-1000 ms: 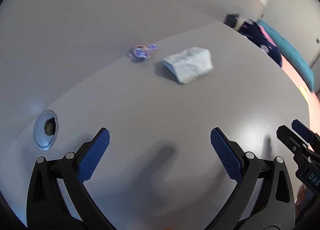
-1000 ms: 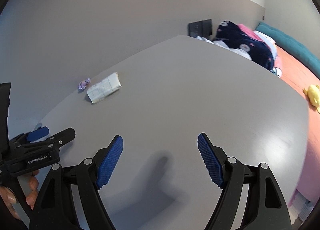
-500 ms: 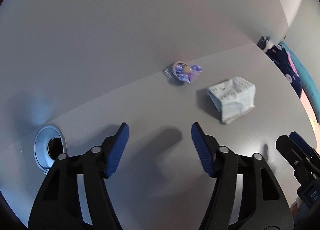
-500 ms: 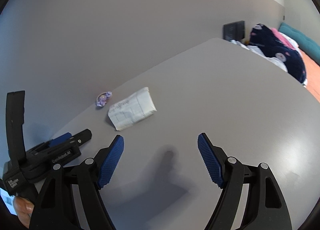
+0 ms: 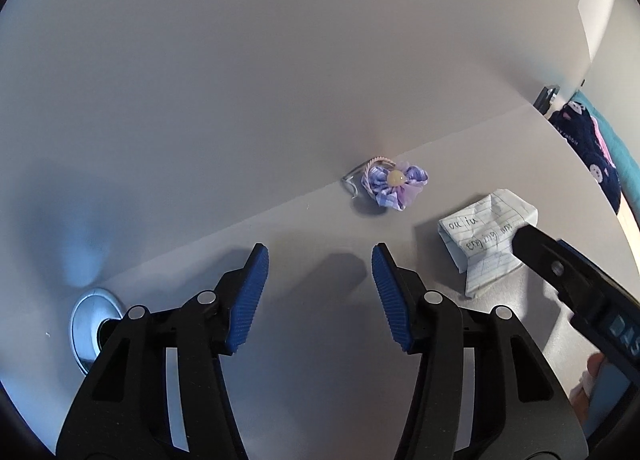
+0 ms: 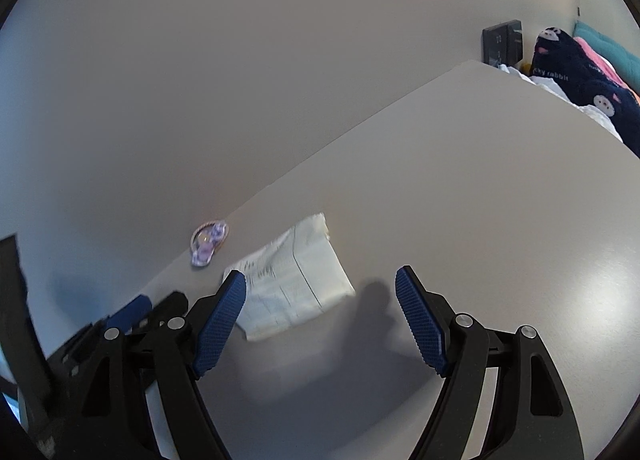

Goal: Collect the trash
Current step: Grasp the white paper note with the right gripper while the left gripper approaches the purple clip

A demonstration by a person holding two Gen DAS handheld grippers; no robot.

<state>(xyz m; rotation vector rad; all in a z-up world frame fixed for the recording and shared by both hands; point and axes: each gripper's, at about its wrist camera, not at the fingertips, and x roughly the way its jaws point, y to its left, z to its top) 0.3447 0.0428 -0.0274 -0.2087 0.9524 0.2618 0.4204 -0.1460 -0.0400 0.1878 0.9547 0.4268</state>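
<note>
A folded sheet of lined paper [image 5: 486,236] with handwriting lies on the grey table; it also shows in the right wrist view [image 6: 296,280]. A purple flower hair tie [image 5: 394,181] lies by the wall, also seen in the right wrist view [image 6: 209,242]. My left gripper [image 5: 320,258] is open and empty, a short way in front of the hair tie. My right gripper [image 6: 320,280] is open and empty, close above the paper's near edge; its finger [image 5: 560,264] covers part of the paper in the left wrist view.
A metal cable grommet [image 5: 86,330] sits in the grey table [image 6: 480,199] at the left. A wall runs along the table's far edge. A bed with a dark plush toy [image 6: 580,75] lies beyond the right edge.
Both grippers have moved forward towards the wall. The left jaws have narrowed. The right gripper has come up to the folded paper.
</note>
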